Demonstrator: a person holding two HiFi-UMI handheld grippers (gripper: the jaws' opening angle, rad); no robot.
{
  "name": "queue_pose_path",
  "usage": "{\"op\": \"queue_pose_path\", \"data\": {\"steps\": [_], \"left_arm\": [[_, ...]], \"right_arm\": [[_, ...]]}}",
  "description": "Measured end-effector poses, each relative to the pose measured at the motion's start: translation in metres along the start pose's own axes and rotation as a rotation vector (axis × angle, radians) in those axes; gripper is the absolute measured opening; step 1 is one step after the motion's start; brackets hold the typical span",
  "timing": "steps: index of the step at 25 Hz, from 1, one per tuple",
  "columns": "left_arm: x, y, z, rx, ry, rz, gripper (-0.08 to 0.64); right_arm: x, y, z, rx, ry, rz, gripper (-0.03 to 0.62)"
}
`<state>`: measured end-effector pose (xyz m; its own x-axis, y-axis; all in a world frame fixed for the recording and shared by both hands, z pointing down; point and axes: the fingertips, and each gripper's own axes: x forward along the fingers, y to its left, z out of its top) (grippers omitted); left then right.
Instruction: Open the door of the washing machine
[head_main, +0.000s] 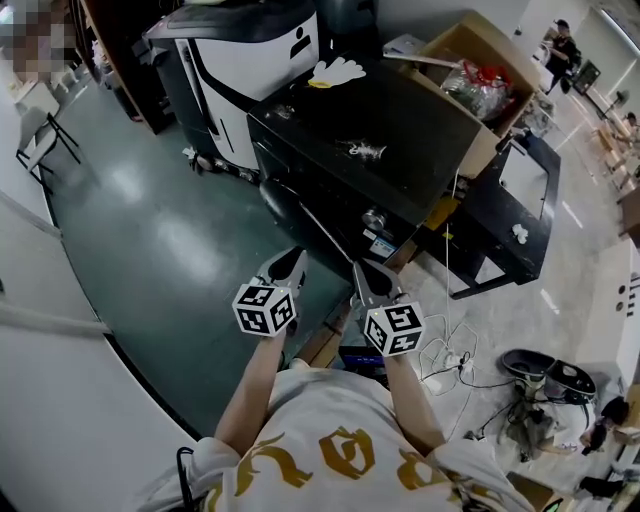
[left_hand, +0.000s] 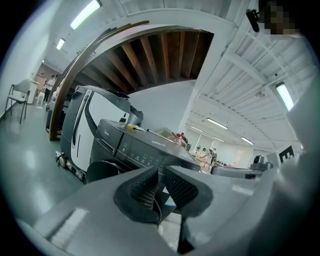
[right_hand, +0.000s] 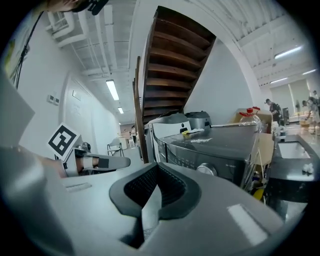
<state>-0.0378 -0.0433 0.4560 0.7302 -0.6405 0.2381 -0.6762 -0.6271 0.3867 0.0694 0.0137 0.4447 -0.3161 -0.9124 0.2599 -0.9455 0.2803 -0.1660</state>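
Note:
The dark grey washing machine (head_main: 360, 130) stands ahead of me, its front facing down-left. Its round door (head_main: 278, 203) looks closed, and a silver knob (head_main: 374, 218) sits on the control panel. Both grippers hover side by side in front of the machine and touch nothing. My left gripper (head_main: 292, 262) is shut and empty, pointing at the machine (left_hand: 135, 147) with the dark door (left_hand: 102, 170) low to its left. My right gripper (head_main: 360, 272) is also shut and empty. The right gripper view shows the panel knob (right_hand: 205, 169) and the left gripper (right_hand: 95, 162) beside it.
A white glove (head_main: 335, 72) lies on the washer's top. A white-and-black appliance (head_main: 250, 50) stands behind it and an open cardboard box (head_main: 480, 80) to its right. A black table (head_main: 520, 200) and floor cables (head_main: 450, 360) are to the right. A chair (head_main: 40, 130) is far left.

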Motion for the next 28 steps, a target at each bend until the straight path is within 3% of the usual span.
{"op": "queue_pose_path", "data": {"steps": [7, 19, 28], "left_arm": [[0.033, -0.001, -0.016, -0.001, 0.053, 0.001, 0.106], [0.100, 0.010, -0.063, -0.025, 0.215, 0.008, 0.120], [0.150, 0.043, -0.104, -0.033, 0.285, 0.104, 0.137]], "right_arm": [[0.001, -0.035, -0.021, -0.001, 0.075, -0.058, 0.028], [0.007, -0.085, -0.054, 0.003, 0.202, -0.086, 0.032], [0.020, -0.119, -0.084, 0.010, 0.300, -0.078, 0.028]]}}
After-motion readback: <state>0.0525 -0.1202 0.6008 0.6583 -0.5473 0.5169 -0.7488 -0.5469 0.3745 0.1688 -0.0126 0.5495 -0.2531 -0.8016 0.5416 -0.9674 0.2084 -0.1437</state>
